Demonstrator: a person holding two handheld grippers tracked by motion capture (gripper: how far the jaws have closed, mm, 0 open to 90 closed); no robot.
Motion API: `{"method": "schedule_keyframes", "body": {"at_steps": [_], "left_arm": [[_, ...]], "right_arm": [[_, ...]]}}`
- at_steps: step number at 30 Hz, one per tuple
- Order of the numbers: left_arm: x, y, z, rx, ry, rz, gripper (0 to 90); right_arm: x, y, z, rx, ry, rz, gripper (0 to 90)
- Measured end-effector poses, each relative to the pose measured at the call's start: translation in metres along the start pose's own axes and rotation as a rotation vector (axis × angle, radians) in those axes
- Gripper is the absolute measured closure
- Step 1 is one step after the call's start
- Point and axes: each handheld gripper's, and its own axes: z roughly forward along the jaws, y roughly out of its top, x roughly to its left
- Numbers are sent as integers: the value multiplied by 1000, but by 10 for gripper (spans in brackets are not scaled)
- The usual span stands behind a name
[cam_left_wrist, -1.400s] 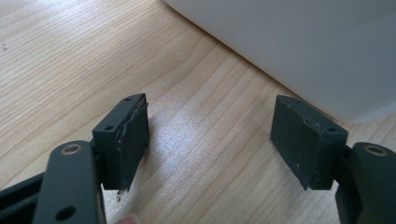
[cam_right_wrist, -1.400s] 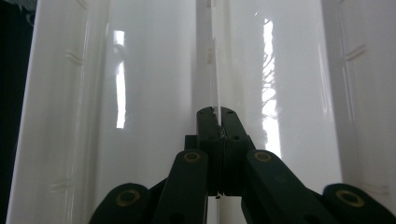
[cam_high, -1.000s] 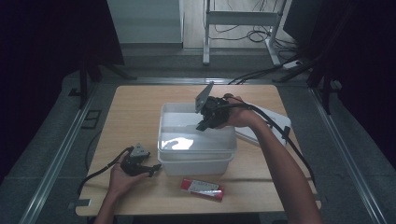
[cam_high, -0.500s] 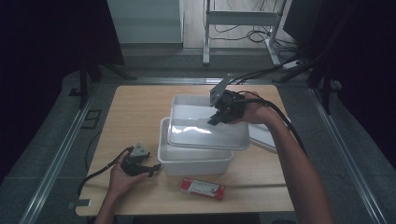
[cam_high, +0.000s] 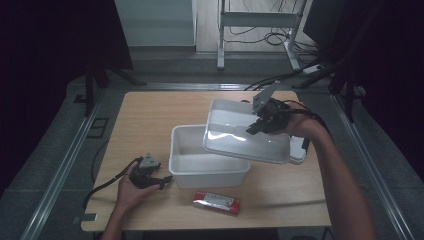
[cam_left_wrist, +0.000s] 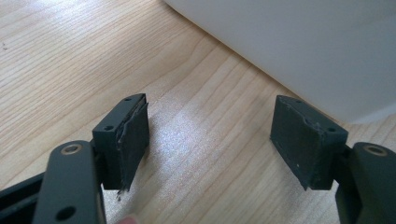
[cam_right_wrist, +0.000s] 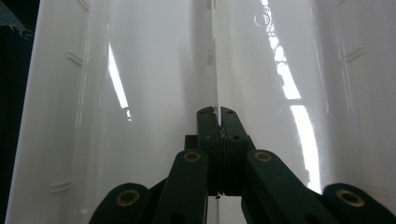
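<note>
A white plastic box (cam_high: 205, 165) sits mid-table without its cover. Its white lid (cam_high: 240, 137) hangs tilted in the air over the box's right end, held by my right gripper (cam_high: 252, 129), which is shut on the thin ridge along the lid's top. In the right gripper view the jaws meet on that ridge (cam_right_wrist: 215, 70) with the glossy lid (cam_right_wrist: 149, 93) behind. My left gripper (cam_high: 162, 181) rests on the table left of the box, open. In the left gripper view its pads (cam_left_wrist: 133, 135) stand wide apart over bare wood, the box wall (cam_left_wrist: 299, 42) ahead.
A red flat packet (cam_high: 216, 202) lies near the front edge, in front of the box. The wooden table (cam_high: 145, 117) has bare room at the back left. Cables and a metal stand (cam_high: 255, 22) are on the floor beyond the far edge.
The right gripper has lifted the lid off the box and carried it up and to the right, tilting it. The left gripper has stayed put.
</note>
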Motion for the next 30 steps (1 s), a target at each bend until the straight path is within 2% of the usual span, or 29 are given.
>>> {"method": "schedule_keyframes", "body": {"at_steps": [12, 25, 30], "left_arm": [[0, 0, 0, -1, 2, -1, 282], [0, 0, 0, -2, 2, -6, 282], [0, 0, 0, 1, 1, -2, 282]], "right_arm": [[8, -58, -28, 14, -45, 88, 889], [24, -109, -37, 50, -58, 162, 889], [31, -126, -37, 49, -56, 184, 889]]}}
